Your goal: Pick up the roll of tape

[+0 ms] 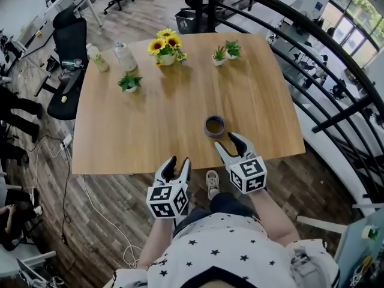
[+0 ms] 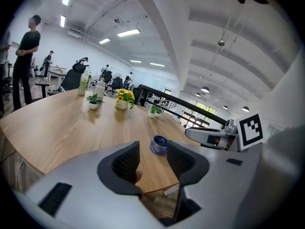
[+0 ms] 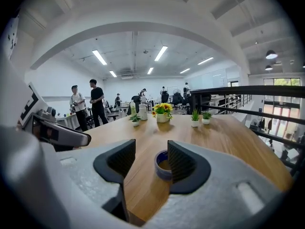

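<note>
Tape point(image 1: 215, 126) at lower centre, just ahead of right gripper point(image 1: 225, 140), jaws apart, empty; left gripper point(image 1: 179, 161) likewise. Risk: nudging it away by off-centre closing.

Bare table point(image 1: 180, 119) around tape roll point(image 1: 214, 125)

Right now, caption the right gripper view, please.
Open right gripper aimed at the roll of tape on the wooden table.

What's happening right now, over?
Left gripper open, empty. Right gripper open, just short of roll of tape. Roll flat on table, untouched. Nothing between.
</note>
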The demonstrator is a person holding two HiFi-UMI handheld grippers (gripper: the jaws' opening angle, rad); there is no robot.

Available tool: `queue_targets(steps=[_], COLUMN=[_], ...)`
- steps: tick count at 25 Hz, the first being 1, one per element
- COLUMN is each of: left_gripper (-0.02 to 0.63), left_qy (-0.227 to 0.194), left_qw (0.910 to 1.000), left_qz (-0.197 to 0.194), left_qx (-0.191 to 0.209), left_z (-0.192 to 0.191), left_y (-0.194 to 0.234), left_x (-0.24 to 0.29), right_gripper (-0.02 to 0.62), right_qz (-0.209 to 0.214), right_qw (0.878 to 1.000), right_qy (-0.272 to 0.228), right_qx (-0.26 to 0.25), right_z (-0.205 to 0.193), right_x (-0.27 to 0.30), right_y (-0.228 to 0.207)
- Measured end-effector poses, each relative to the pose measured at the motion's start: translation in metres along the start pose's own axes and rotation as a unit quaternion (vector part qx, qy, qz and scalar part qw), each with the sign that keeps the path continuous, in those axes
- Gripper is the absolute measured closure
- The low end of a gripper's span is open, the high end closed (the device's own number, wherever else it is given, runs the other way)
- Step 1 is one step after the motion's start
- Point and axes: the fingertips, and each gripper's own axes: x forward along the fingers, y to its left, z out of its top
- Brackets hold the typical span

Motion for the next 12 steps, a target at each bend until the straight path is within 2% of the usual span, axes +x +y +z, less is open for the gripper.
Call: queue_targets(steps=[12], left_gripper=[0.434], left_qy=[0.016], left_qw=[0.9998], left_qz=[0.007], left_qx=[-0.012], left_z=[0.009], left_y=[-0.002], left_x=[0.036], right_gripper=[0.402], right_qz=[-0.011], right_qw=[0.998], right_qy=[0.061], right_qx=[-0.005], right_z=[-0.023], right_x=[0.049], right_y=[-0.048])
